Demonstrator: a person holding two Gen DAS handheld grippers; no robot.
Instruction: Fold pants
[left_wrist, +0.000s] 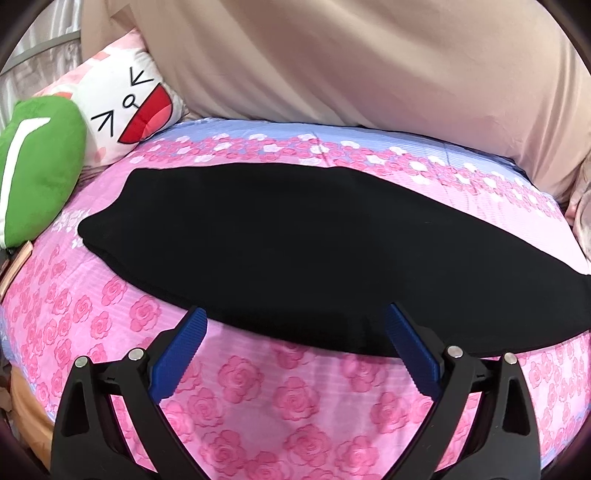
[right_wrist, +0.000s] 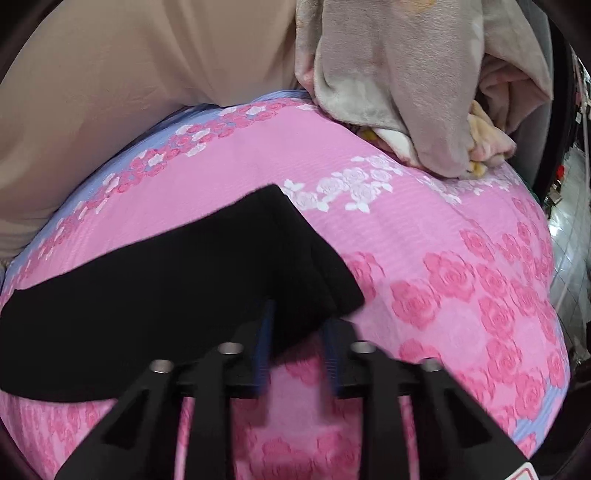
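Black pants (left_wrist: 295, 251) lie flat in a long band on a pink rose-print bed sheet (left_wrist: 258, 398). My left gripper (left_wrist: 295, 314) is open wide, its blue pads (left_wrist: 184, 350) at the near long edge of the pants, holding nothing. In the right wrist view one end of the pants (right_wrist: 177, 280) reaches to the middle, with a corner pointing right. My right gripper (right_wrist: 299, 325) is blurred with a narrow gap between its pads, right at the near edge of that end; nothing is clamped between them.
A beige fabric wall (left_wrist: 351, 59) backs the bed. A green plush (left_wrist: 37, 166) and a white face cushion (left_wrist: 129, 99) lie at the left. A heap of grey and beige blankets (right_wrist: 417, 81) sits at the far right. The bed edge drops off at the right (right_wrist: 554, 266).
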